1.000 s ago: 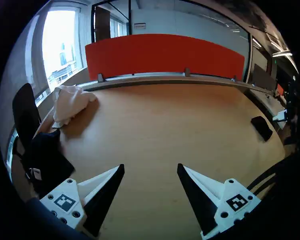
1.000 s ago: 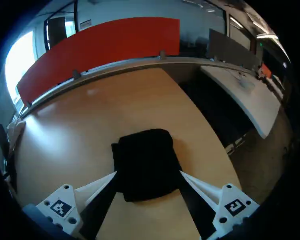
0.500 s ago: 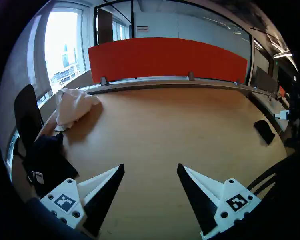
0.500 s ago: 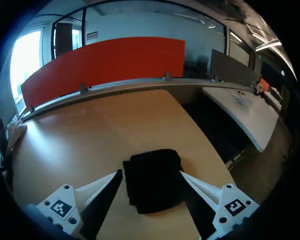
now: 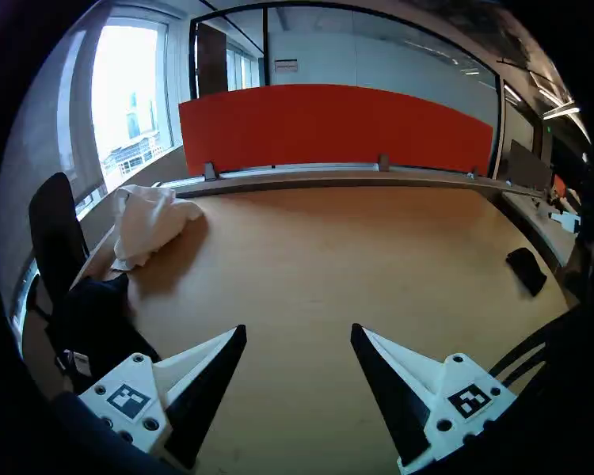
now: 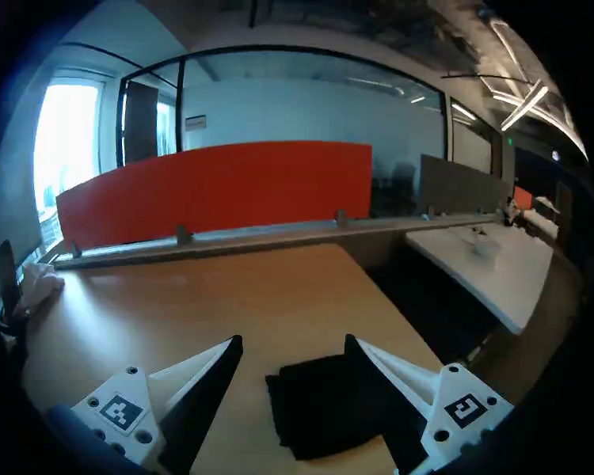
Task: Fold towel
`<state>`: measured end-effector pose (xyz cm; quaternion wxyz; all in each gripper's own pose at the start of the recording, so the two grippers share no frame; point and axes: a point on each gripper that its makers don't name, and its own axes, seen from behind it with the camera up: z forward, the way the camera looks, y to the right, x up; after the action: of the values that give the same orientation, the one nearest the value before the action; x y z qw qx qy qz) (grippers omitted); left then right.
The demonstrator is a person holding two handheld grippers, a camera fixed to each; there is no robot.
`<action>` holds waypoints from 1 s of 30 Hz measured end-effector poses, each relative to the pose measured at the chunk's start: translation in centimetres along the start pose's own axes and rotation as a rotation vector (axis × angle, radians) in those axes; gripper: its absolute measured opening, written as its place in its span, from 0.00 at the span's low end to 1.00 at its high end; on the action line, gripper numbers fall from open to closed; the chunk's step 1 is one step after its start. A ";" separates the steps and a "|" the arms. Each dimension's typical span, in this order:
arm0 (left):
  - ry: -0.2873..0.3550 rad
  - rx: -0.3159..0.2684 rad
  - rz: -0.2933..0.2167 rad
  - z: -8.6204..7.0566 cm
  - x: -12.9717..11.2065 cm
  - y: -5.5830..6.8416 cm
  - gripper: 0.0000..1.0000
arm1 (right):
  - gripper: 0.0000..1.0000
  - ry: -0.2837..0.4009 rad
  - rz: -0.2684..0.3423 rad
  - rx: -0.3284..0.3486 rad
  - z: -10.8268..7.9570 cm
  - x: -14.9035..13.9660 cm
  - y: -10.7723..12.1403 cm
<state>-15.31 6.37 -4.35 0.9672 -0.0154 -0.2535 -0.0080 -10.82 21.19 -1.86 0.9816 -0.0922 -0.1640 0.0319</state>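
A crumpled white towel lies at the far left corner of the wooden desk; its edge peeks in as the white towel at the left of the right gripper view. A folded black towel rests flat on the desk near its right edge, just below and between the fingers of my right gripper, which stands open above it. From the left gripper view the same black towel is small at the far right. My left gripper is open over bare wood, holding nothing.
A red divider panel runs along the desk's back edge. A black office chair with dark cloth draped near it stands at the left. A white desk stands across a dark gap to the right.
The right gripper has lifted and tilted up, so the black towel has slid down toward the bottom of its view. The left gripper's view has risen slightly.
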 end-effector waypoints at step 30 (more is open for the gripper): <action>0.239 0.024 -0.063 1.2 9.2 -2.6 0.98 | 1.00 0.228 -0.050 0.123 -1.2 8.2 -8.6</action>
<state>-7.91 3.71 1.28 0.9899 0.0051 -0.1368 -0.0371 -2.39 13.35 1.25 0.9982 -0.0307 -0.0515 0.0069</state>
